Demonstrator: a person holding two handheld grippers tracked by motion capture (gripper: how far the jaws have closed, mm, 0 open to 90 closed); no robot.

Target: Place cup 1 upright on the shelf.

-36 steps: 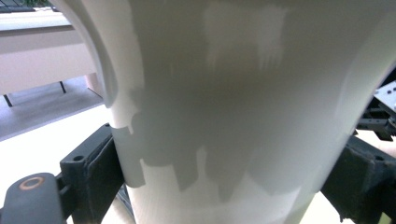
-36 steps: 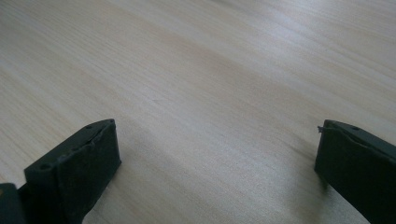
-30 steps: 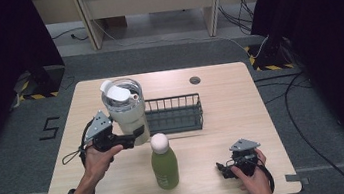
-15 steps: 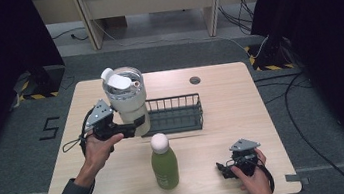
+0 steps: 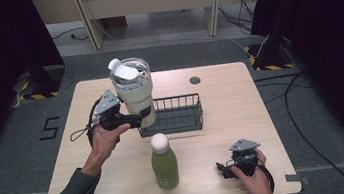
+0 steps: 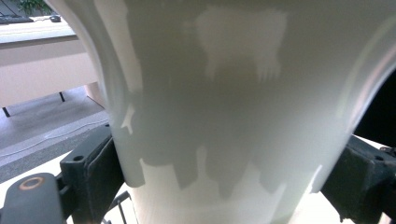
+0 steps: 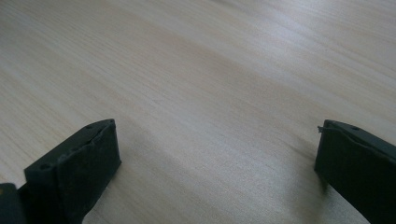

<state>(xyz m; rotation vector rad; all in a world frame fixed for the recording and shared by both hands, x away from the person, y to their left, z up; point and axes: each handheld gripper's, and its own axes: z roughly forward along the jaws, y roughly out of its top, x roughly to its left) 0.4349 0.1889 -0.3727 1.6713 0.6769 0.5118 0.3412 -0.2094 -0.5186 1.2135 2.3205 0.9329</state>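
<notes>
A green bottle [image 5: 164, 163] stands on the wooden table [image 5: 231, 104], near a wire basket [image 5: 178, 115].

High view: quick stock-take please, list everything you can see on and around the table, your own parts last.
Tumbler: one, cream with clear lid, held at the wire basket's left end.
Wire basket: one, black, mid-table.
Bottle: one, green with white cap, upright near front edge.
Table: one, light wood, with a small dark round hole near the far edge.
Left gripper: black, clamped on the tumbler.
Right gripper: black, jaws apart, low over the table's front right.
</notes>
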